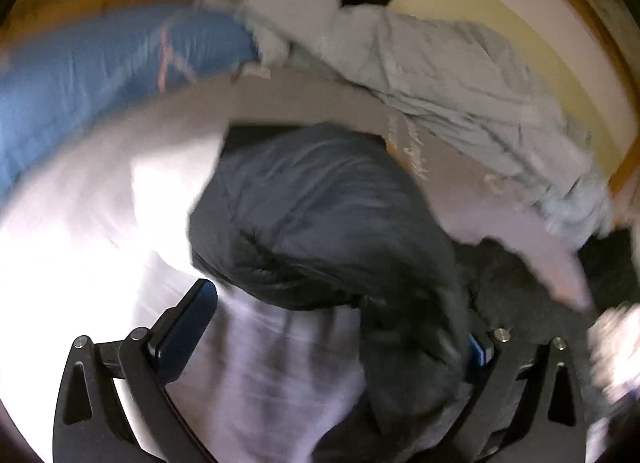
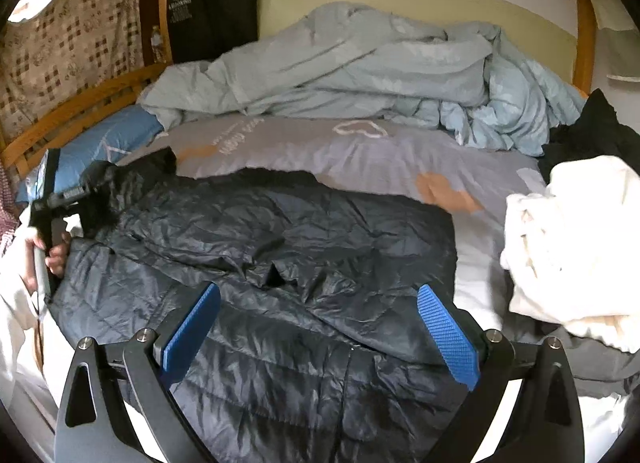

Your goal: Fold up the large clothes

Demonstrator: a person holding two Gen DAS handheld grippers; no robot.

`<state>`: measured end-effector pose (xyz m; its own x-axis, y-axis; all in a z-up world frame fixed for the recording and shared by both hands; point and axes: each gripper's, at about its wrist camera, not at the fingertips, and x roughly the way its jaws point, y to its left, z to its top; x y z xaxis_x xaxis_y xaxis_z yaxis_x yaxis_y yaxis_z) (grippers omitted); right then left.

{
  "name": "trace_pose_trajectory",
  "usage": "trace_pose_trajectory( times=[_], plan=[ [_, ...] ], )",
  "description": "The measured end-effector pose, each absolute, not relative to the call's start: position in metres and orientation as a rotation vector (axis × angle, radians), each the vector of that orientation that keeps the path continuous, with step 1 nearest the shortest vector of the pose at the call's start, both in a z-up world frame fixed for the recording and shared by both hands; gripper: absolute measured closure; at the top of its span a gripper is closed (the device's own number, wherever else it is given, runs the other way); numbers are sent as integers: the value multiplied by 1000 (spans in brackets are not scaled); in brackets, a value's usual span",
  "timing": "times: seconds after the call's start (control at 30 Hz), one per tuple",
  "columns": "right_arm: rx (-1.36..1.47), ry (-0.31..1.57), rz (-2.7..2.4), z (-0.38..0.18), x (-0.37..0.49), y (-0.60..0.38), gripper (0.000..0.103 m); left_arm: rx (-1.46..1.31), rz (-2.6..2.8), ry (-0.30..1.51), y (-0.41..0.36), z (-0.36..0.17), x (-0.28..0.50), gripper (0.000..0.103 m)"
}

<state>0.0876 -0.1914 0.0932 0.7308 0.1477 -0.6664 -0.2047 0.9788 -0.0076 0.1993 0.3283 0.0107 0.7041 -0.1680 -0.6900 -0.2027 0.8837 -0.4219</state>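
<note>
A dark navy puffer jacket lies spread on the bed, its fur-trimmed collar at the left. My right gripper hovers over the jacket's lower half, open, with its blue pads clear of the fabric. The left wrist view is blurred. My left gripper stands wide open there, and a bulging fold of the jacket lies between the fingers and covers most of the right one. The left pad is free over white bedding. In the right wrist view a hand holds the left gripper by the collar.
A crumpled pale blue duvet fills the back of the bed. A blue pillow lies at the left by the wooden bed frame. A white garment and a black one are piled at the right. A grey printed sheet lies beyond the jacket.
</note>
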Motion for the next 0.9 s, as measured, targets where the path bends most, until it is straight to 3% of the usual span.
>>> trace_pose_trajectory(
  times=[0.03,0.07,0.1,0.17,0.33,0.47,0.67,0.9],
  plan=[
    [-87,739,193,88,93,-190,3,-543,-9,795,330,6,199,32],
    [-90,750,194,84,97,-188,3,-556,-32,802,330,4,199,62],
    [-91,758,195,81,100,-187,3,-547,-43,810,328,4,200,80],
    [-91,767,198,77,106,-186,3,-511,-71,758,320,15,192,90],
    [-70,747,191,81,109,-197,3,-346,-129,593,266,67,156,93],
    [-21,747,170,87,106,-213,3,-250,-233,584,203,86,133,93],
    [12,701,131,108,92,-231,3,-58,-320,614,102,60,91,91],
    [17,706,173,110,89,-223,3,194,-286,659,58,6,71,88]
  ],
)
